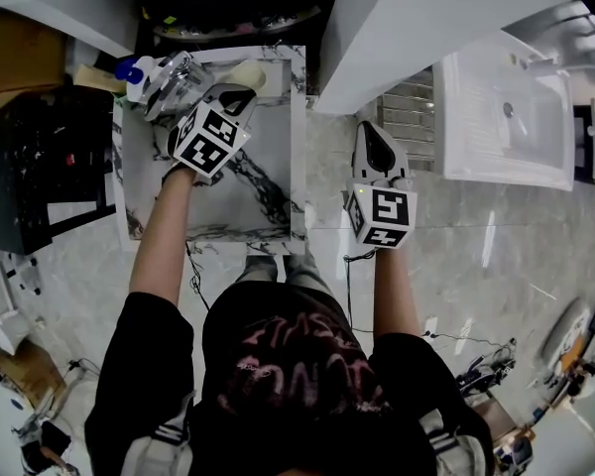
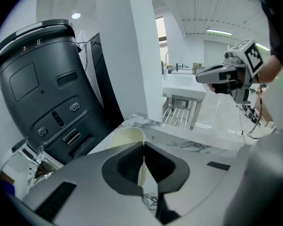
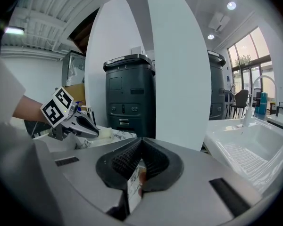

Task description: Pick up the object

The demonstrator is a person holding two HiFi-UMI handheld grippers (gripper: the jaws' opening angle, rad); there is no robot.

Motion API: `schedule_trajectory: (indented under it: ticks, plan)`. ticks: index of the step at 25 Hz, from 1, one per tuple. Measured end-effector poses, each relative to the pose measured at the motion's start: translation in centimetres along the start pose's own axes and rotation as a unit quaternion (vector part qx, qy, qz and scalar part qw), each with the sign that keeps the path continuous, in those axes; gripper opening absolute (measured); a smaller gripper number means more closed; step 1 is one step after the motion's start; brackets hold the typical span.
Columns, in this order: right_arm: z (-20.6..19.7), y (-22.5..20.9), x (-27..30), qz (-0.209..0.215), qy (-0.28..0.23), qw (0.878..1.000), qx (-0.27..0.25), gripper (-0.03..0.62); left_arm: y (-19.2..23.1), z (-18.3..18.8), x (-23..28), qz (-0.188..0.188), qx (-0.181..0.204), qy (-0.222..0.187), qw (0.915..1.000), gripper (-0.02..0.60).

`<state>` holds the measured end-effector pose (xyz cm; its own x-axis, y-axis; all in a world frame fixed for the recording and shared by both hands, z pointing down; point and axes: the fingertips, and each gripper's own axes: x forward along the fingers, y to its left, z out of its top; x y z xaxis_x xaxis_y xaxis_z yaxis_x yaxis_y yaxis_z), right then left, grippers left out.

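The right gripper [image 3: 140, 155] is just beside the marble table [image 1: 240, 198], its jaws shut on a small printed packet [image 3: 134, 186]. At the table's far end, the left gripper [image 2: 144, 147] pinches the thin wall of the cream cup [image 2: 126, 136]. Lift slowly and straight up so the cup does not slip. Stay off the black bin [image 2: 42, 88] behind the table.

Black red-printed shirt [image 1: 288, 360]; left cube [image 1: 209, 139] and right cube [image 1: 382, 216] carry black markers.
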<state>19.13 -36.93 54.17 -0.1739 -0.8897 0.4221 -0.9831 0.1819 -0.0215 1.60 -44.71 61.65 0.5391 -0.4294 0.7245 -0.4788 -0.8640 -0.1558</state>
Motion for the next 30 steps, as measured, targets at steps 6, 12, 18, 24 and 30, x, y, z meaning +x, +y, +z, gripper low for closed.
schedule_trajectory:
  ticks: [6, 12, 18, 24, 30]
  plan:
    - [2.3, 0.9, -1.0, 0.006, -0.027, 1.000, -0.007, 0.015, -0.1, 3.2, -4.0, 0.030, -0.026, -0.056, 0.9976, 0.020]
    - [5.3, 2.1, -2.1, 0.014, -0.056, 0.998, -0.012, 0.015, -0.1, 6.2, -8.8, 0.059, -0.059, -0.115, 0.9899, 0.018]
    - [7.9, 3.4, -3.4, 0.025, -0.081, 0.996, -0.023, 0.015, 0.0, 9.0, -13.6, 0.085, -0.084, -0.188, 0.9748, 0.018]
    - [10.0, 3.9, -4.8, 0.023, -0.102, 0.994, -0.032, 0.015, -0.4, 11.1, -17.5, 0.107, -0.087, -0.233, 0.9627, 0.018]
    - [12.0, 4.5, -6.1, 0.031, -0.123, 0.991, -0.037, 0.014, -1.2, 12.5, -20.5, 0.127, -0.097, -0.268, 0.9500, 0.018]
